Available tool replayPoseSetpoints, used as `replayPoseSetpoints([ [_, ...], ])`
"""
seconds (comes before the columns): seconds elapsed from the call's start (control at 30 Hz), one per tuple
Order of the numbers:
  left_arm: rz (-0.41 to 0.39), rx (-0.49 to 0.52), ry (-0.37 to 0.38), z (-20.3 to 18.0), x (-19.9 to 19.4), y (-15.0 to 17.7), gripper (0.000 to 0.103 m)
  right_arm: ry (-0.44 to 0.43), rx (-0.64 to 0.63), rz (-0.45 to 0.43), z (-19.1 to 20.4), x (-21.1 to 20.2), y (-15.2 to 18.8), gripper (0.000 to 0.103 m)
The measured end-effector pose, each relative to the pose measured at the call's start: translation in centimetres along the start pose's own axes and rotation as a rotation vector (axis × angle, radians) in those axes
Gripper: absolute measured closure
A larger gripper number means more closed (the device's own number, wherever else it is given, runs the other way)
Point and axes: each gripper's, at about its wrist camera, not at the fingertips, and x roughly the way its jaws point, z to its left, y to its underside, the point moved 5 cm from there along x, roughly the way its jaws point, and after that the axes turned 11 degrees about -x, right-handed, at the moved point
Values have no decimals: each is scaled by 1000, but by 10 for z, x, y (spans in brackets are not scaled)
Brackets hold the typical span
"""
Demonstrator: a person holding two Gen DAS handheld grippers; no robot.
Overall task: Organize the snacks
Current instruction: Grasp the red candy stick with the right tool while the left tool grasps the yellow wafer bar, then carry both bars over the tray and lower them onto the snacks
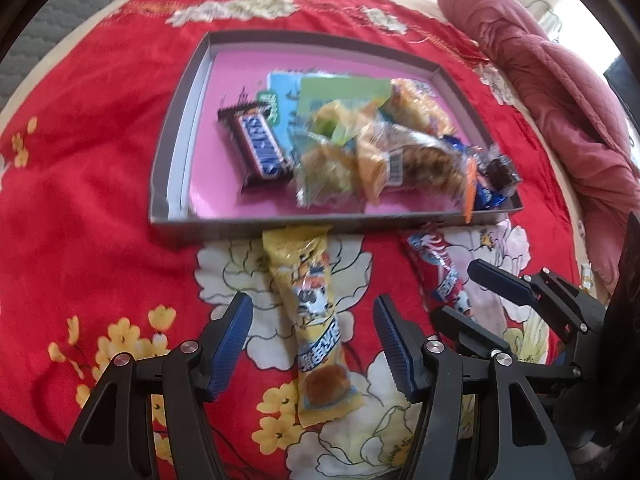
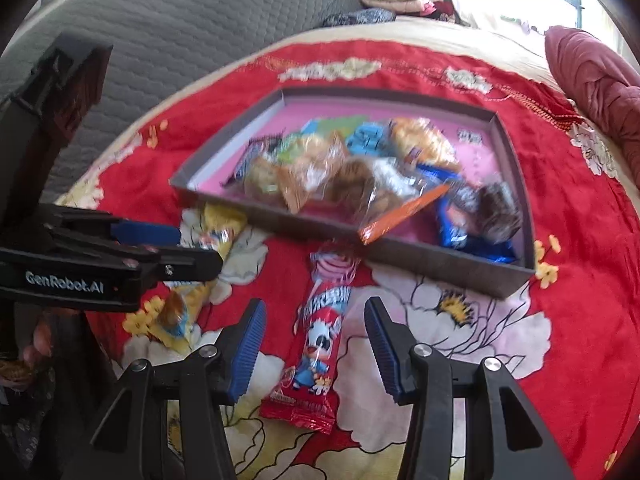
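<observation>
The left gripper (image 1: 314,344) stood with its jaws spread wide, and a yellow cake-bar packet (image 1: 310,320) lay flat on the red floral bedspread (image 1: 100,200) between the two blue pads, running lengthwise from 6 o'clock up toward 12 o'clock, touching neither pad; its far end reached the near wall of the shallow cardboard tray (image 1: 168,160). The right gripper (image 2: 316,346) likewise held its jaws apart, with a red cartoon-printed snack packet (image 2: 316,340) lying between its pads in the same 6-to-12 line, clear of both, its top end just short of the tray's near wall. In the left wrist view the right gripper's fingers showed at about 4 o'clock, over the red packet. Inside the pink-floored tray sat a Snickers bar (image 1: 260,148) at the left, with a loose heap of clear-wrapped pastries (image 1: 360,152) and a blue-wrapped snack (image 2: 472,236) to the right. A rumpled maroon quilt (image 1: 552,80) lay at 2 o'clock
</observation>
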Motion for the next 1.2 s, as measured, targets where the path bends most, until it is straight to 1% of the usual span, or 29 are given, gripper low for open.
replayPoseSetpoints([
  [0.03, 1, -1, -7, 1, 2, 1, 38, 1, -5, 10, 2, 3, 1, 54],
  [0.1, 5, -11, -10, 4, 6, 4, 38, -10, -14, 27, 6, 9, 3, 60],
  [0.2, 17, -45, 8, 8, 13, 8, 39, -12, -26, 60, 9, 18, 8, 62],
  [0.3, 10, -64, 3, 10, 16, 9, 39, -2, -41, 66, 11, 21, 9, 64],
  [0.33, 1, -57, -8, 8, 17, 10, 50, -1, -40, 70, 10, 22, 9, 65],
  [0.37, -4, -41, -22, 6, 18, 11, 64, -1, -41, 72, 10, 22, 9, 68],
  [0.43, -4, -9, -42, 3, 20, 13, 72, 3, -48, 74, 10, 23, 9, 73],
  [0.5, -7, 17, -48, -1, 21, 15, 76, -4, -48, 72, 10, 23, 10, 77],
  [0.57, -7, 21, -41, -1, 20, 13, 79, -10, -48, 68, 10, 21, 9, 83],
  [0.67, -6, 11, -20, -1, 14, 12, 83, -44, -37, 59, 12, 17, 8, 83],
  [0.8, -15, 12, 7, -5, 0, 12, 84, -92, -17, 36, 14, 9, 7, 83],
  [0.83, -17, 12, 12, -5, -3, 11, 84, -114, -10, 22, 15, 5, 6, 83],
  [0.9, -28, 12, 24, -7, -11, 11, 84, -127, -12, -2, 17, 0, 3, 83],
  [1.0, -54, 12, 44, -8, -27, 11, 84, -145, -5, -50, 17, -11, -4, 83],
  [1.1, -98, 12, 63, -11, -45, 5, 84, -146, 5, -103, 14, -21, -11, 83],
  [1.2, -121, 8, 77, -14, -52, -2, 84, -141, 17, -150, 8, -28, -19, 83],
])
